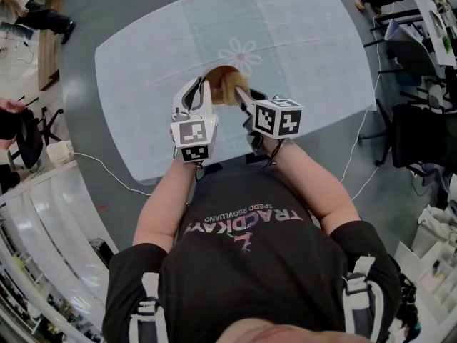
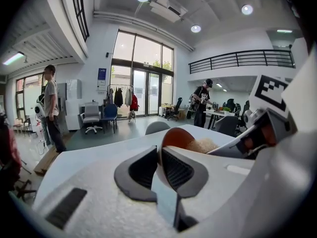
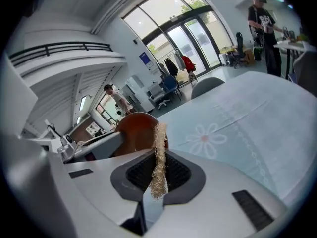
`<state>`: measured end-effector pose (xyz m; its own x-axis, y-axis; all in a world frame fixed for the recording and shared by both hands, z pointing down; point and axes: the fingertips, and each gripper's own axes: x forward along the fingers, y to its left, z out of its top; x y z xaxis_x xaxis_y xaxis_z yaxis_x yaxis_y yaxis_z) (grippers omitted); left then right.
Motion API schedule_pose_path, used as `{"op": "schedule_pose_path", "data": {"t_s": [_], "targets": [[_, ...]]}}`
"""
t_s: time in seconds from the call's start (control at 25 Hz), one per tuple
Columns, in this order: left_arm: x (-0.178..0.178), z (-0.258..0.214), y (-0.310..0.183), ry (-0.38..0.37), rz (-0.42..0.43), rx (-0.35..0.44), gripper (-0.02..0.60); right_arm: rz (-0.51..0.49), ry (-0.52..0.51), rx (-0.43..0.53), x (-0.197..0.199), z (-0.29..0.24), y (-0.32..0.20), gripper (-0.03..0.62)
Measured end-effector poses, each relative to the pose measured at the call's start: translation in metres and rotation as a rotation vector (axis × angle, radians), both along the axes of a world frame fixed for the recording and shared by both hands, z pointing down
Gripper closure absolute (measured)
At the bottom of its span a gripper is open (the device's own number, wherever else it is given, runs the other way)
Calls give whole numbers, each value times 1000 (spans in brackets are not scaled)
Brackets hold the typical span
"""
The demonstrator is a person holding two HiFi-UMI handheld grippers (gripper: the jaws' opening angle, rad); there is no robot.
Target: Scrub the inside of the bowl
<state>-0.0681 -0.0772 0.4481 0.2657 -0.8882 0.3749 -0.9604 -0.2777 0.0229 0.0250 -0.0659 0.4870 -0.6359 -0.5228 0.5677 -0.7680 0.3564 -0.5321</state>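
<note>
A brown bowl (image 1: pixel 223 83) is held tilted on its side above the near part of the table (image 1: pixel 143 70). My left gripper (image 1: pixel 202 89) is shut on its rim; in the left gripper view the thin rim (image 2: pixel 161 150) is pinched between the dark pads. My right gripper (image 1: pixel 240 93) is shut on a straw-coloured fibrous scrubber (image 3: pixel 159 157), seen edge-on between its pads. The scrubber (image 2: pixel 200 145) reaches into the bowl's mouth, against the brown inside (image 3: pixel 136 130). Part of the bowl's inside is hidden by the grippers.
A pale blue cloth with a flower print (image 1: pixel 240 52) covers the table. Office chairs (image 1: pixel 421 134) stand at the right. A white box (image 1: pixel 59 152) with a cable lies on the floor at the left. People stand far off in the hall (image 2: pixel 49 105).
</note>
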Motion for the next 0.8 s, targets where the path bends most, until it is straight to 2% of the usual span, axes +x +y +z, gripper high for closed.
{"op": "schedule_pose_path", "data": {"t_s": [0.08, 0.2, 0.32, 0.56, 0.8], "targets": [[1, 0, 0, -2, 7, -2, 545, -40, 68, 71, 1, -6, -3, 562], [6, 2, 2, -20, 41, -10, 548, -126, 209, 228, -3, -20, -8, 562], [8, 5, 4, -4, 50, -20, 552, -198, 301, 360, -14, -37, -12, 562], [16, 4, 4, 81, 68, -53, 552, -361, 438, 465, -28, -39, -5, 562], [17, 8, 2, 118, 78, -99, 552, -553, 474, 488, -40, -34, 2, 562]]}}
